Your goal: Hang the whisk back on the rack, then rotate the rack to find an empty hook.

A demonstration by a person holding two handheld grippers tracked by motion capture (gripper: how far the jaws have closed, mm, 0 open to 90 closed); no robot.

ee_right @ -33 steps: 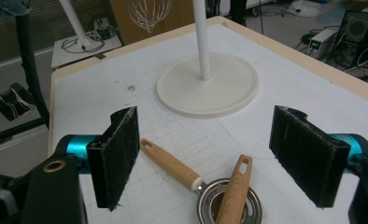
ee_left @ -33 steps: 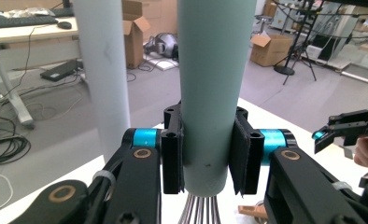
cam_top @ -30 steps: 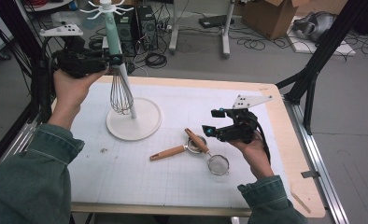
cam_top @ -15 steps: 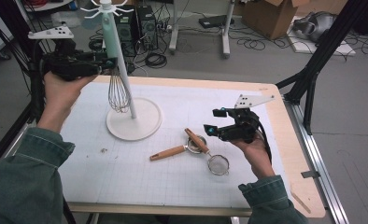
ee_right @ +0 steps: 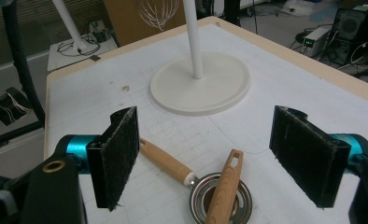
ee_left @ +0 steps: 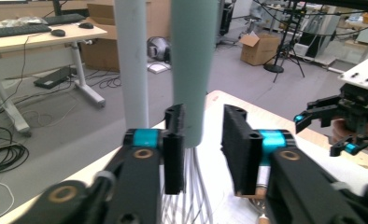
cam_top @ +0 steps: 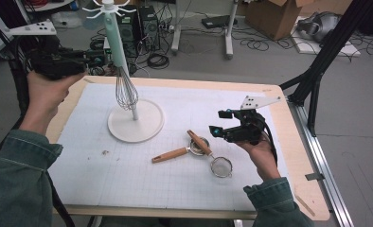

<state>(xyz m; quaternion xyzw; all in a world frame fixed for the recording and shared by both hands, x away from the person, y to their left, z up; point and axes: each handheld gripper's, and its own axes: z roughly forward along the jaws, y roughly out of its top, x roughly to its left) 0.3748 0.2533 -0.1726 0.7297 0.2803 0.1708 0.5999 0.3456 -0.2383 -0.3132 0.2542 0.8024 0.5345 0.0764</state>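
Up at the rack's post (cam_top: 119,52), my left gripper (ee_left: 203,140) has its jaws parted around the whisk (cam_top: 126,92), whose mint handle (ee_left: 191,65) hangs between them, apparently unclamped. My right gripper (ee_right: 219,158) hovers wide open over the strainers (cam_top: 221,166). Next, probably: back the left away cleanly.

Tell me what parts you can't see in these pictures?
- Whisk: in the left gripper view its wires are cut off by the bottom edge and hidden behind the left gripper.
- Strainers: cut off by the bottom edge in the right gripper view.
- Stand: its top is cut off in the right gripper view.
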